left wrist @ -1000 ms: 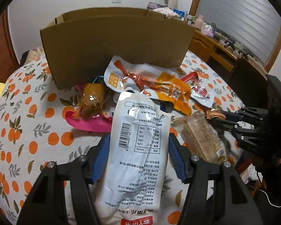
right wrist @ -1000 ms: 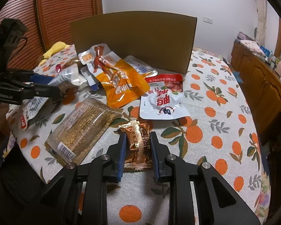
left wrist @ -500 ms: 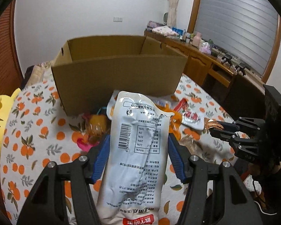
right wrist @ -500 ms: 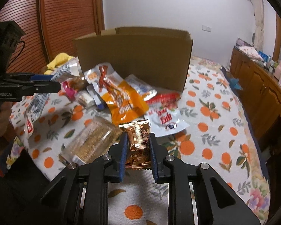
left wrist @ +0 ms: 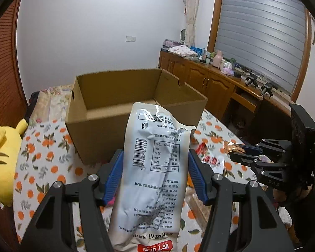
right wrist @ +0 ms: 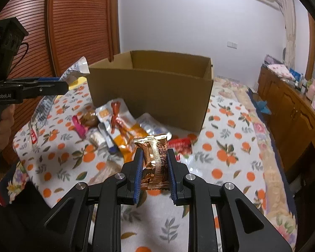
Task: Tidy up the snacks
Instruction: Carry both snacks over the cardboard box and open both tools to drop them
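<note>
My left gripper [left wrist: 154, 175] is shut on a large white snack bag [left wrist: 155, 168] with a barcode, held in the air in front of the open cardboard box [left wrist: 115, 96]. My right gripper [right wrist: 153, 168] is shut on a small copper foil snack packet [right wrist: 155, 157], lifted above the table. The box [right wrist: 153, 92] stands open and looks empty inside. In the right wrist view the left gripper [right wrist: 58, 86] holds the white bag [right wrist: 44, 103] at the left. In the left wrist view the right gripper [left wrist: 239, 154] shows at the right with the foil packet [left wrist: 231, 147].
Several snack packs lie on the orange-patterned tablecloth [right wrist: 226, 147] in front of the box: an orange pack [right wrist: 124, 134], a red-white pack [right wrist: 182, 145], a pink-wrapped one [right wrist: 79, 126]. A yellow plush [left wrist: 2, 153] lies left. A wooden cabinet [left wrist: 210, 82] stands right.
Both grippers have risen with their snacks. The box's open top and inside have come into view and the snacks on the table have dropped lower.
</note>
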